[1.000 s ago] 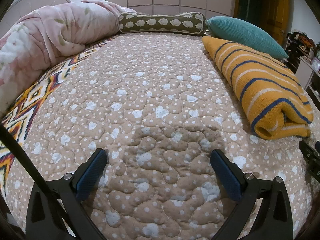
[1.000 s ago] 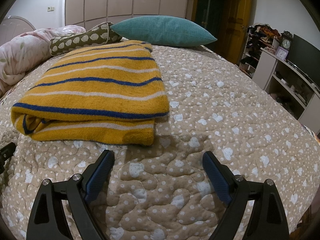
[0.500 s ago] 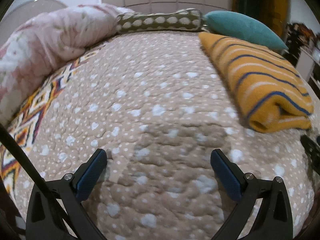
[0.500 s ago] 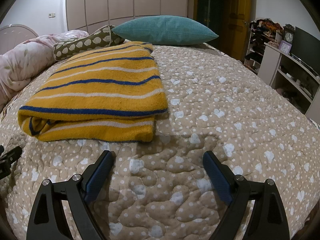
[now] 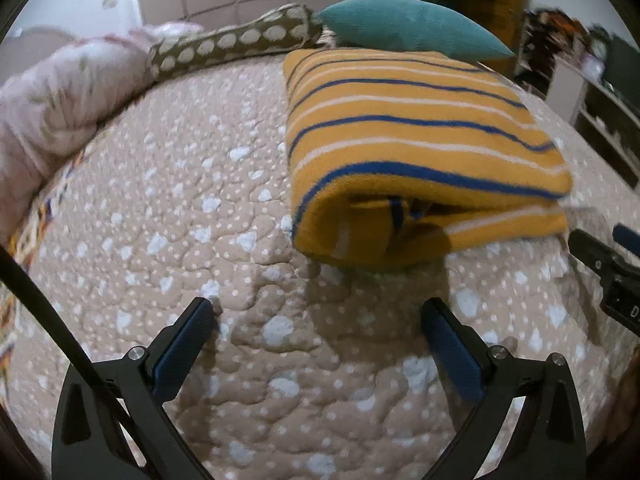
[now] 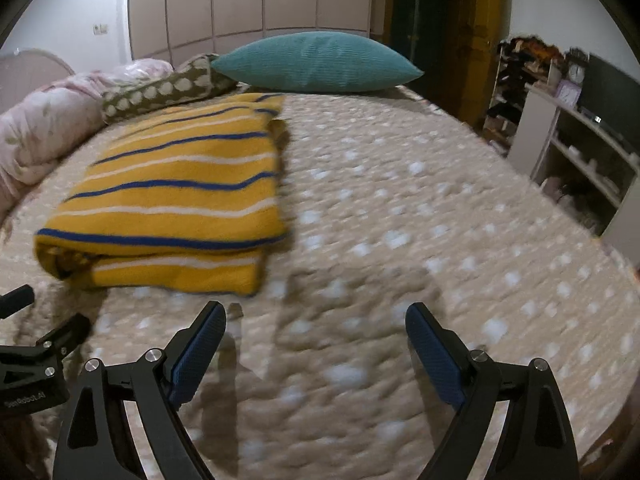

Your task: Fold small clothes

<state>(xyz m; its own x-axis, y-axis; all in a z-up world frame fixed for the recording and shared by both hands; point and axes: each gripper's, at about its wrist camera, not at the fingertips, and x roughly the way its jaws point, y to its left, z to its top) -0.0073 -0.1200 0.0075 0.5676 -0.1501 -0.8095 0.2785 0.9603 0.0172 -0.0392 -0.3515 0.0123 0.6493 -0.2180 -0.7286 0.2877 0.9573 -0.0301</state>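
Garment: a yellow knitted sweater (image 5: 412, 136) with thin blue and white stripes is lying folded into a thick rectangle, its rolled fold edge facing the cameras and showing a dark gap between the layers.
Garment position: it is resting on the quilted beige bedspread (image 5: 224, 208) with white spots, its far end just short of the teal pillow (image 5: 404, 28) and the olive dotted bolster (image 5: 236, 42).
Left hand-held gripper (image 5: 320, 320): its blue-padded fingers are standing wide apart over bare quilt, holding nothing; the sweater's fold edge is lying just ahead, right of centre.
Right hand-held gripper (image 6: 316, 326): its fingers are also spread wide and pinching nothing, over the quilt, with the sweater (image 6: 180, 196) ahead to the left.
Neighbouring tool: part of the right unit is showing at the right edge of the left view, and part of the left unit at the lower left of the right view.
Surroundings: a pink floral duvet (image 5: 52, 104) is bunching along the left side of the bed; shelves (image 6: 580, 148) are standing to the right.
Change since a second ago: in the left view the sweater is now sitting far nearer the centre and looming larger; in the right view it is sitting further left; both pictures are blurring with motion.
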